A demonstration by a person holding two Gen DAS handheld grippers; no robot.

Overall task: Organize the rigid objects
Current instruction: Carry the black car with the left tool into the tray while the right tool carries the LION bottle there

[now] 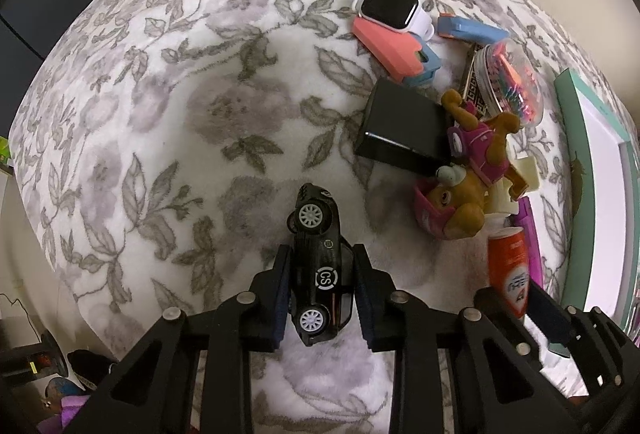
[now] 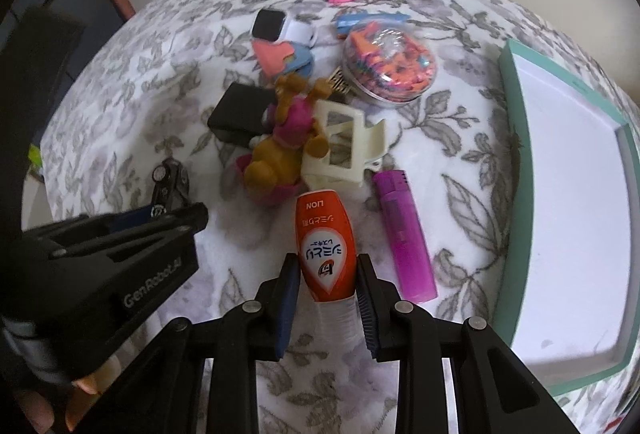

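On the floral bedspread point(image 1: 160, 114), with the teal-rimmed tray point(image 2: 520, 162) at three o'clock, my right gripper point(image 2: 327, 298) has its jaws clamped on the orange tube point(image 2: 326, 250), while my left gripper point(image 1: 322, 298) has its jaws against the black toy car point(image 1: 320, 266).

My right tool point(image 2: 328, 288) pinches the orange tube point(image 2: 326, 246); a purple lighter point(image 2: 402, 234) lies just beside it on the floral blanket point(image 2: 132, 102), the white box point(image 2: 576, 194) along the right edge.
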